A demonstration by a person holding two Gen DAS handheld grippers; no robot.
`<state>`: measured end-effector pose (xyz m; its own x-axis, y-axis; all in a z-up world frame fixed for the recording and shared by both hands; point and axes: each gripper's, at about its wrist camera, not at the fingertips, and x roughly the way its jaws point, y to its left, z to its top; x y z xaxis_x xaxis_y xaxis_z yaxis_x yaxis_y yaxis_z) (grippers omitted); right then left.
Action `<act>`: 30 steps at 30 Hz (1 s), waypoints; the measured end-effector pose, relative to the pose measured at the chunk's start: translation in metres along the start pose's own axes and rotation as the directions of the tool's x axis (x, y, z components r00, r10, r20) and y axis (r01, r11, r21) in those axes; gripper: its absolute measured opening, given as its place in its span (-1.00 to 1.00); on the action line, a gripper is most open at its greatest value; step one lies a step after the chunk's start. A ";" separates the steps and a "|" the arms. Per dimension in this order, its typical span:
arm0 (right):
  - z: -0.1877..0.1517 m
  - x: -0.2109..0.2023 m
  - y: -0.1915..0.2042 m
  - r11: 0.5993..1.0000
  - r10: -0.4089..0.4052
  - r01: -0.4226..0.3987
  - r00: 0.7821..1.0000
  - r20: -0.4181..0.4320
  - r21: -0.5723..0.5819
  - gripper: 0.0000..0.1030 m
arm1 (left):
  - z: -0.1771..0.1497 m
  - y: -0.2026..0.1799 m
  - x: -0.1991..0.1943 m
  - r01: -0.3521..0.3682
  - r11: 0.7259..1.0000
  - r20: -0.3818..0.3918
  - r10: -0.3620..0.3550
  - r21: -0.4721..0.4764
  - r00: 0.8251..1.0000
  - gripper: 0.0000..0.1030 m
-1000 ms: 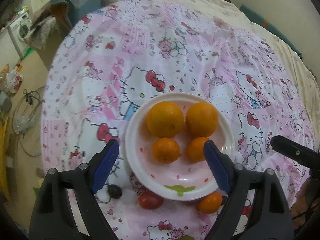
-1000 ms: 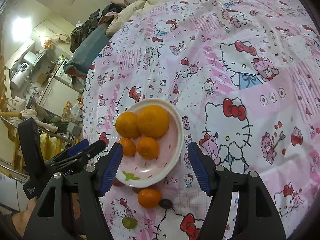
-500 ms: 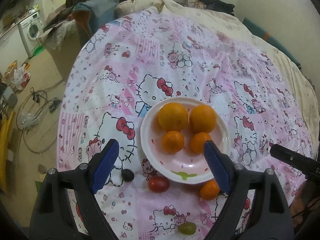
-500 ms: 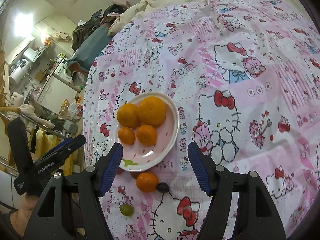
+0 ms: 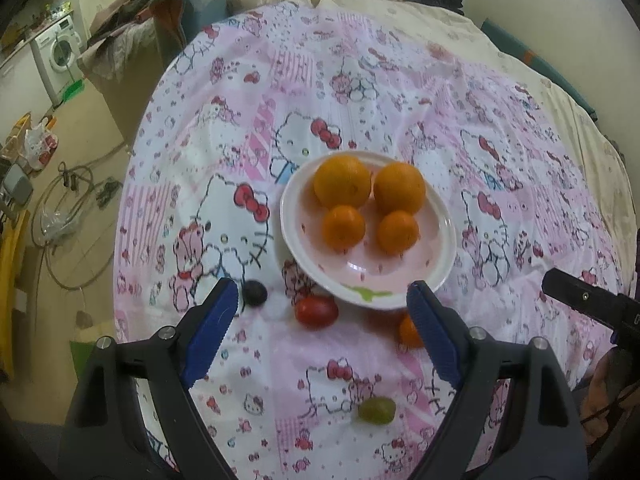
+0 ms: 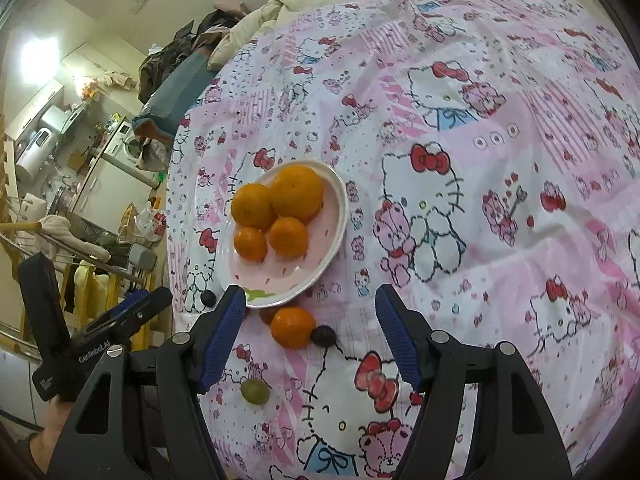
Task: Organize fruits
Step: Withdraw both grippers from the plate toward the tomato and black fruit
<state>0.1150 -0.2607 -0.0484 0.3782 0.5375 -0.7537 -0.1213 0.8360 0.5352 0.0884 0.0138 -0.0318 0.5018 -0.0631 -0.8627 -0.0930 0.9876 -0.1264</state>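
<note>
A white plate (image 5: 442,256) (image 6: 338,236) on the Hello Kitty cloth holds several oranges (image 5: 342,180) (image 6: 296,192). Loose on the cloth in front of the plate lie a red tomato (image 5: 316,311), a small orange (image 5: 410,332) (image 6: 293,327), two dark grapes (image 5: 255,293) (image 6: 323,336) (image 6: 208,299) and a green grape (image 5: 376,411) (image 6: 255,391). My left gripper (image 5: 322,334) is open and empty, above the loose fruit. My right gripper (image 6: 310,336) is open and empty, with the small orange between its fingers. The right gripper also shows in the left wrist view (image 5: 592,308), and the left gripper in the right wrist view (image 6: 120,320).
The cloth covers a bed (image 5: 400,92) whose left edge drops to a cluttered floor (image 5: 72,160) with cables, bags and a washing machine (image 5: 56,56). A pile of clothes and bedding (image 5: 192,4) lies at the far end.
Both grippers have pulled back and up from the plate, so the loose fruit and the green grape come into view. Both stay open. No fruit has moved.
</note>
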 end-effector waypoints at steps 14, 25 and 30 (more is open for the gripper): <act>-0.013 0.010 -0.019 0.998 -0.037 0.039 0.999 -0.040 0.046 0.36 | -0.024 0.014 0.024 0.006 0.997 -0.129 -0.015 -0.075 0.992 0.63; -0.014 0.014 -0.034 0.994 -0.052 0.058 0.997 -0.060 0.090 0.36 | -0.074 -0.040 0.053 0.082 0.988 -0.302 -0.040 0.127 0.953 0.63; -0.012 0.015 -0.033 0.995 -0.049 0.054 0.997 -0.062 0.088 0.36 | -0.089 -0.054 0.061 0.075 0.976 -0.328 -0.004 0.203 0.945 0.45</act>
<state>0.1135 -0.2786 -0.0819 0.3256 0.5021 -0.8012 -0.0197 0.8508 0.5251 0.0478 -0.0558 -0.1209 0.1919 -0.1108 -0.9751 0.1212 0.9887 -0.0885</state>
